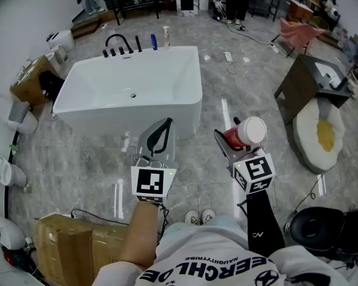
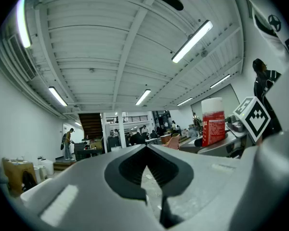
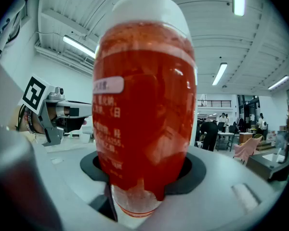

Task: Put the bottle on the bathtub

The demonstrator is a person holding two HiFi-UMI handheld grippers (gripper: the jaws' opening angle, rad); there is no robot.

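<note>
The right gripper (image 1: 236,140) is clenched on the bottle (image 1: 246,132), which has a red body and a white cap. It grips the bottle low and carries it upright, evidently so it can be stood down on its base. The left gripper (image 1: 166,125) sits beside it, jaws closed together on nothing, apparently idle and kept clear of the load. The bottle is in hand, well apart from the bathtub (image 1: 137,117) on the floor ahead. A black faucet (image 1: 117,43) and a small blue bottle (image 1: 154,42) occupy the far rim, so the nearer rim looks the likelier landing place.
</note>
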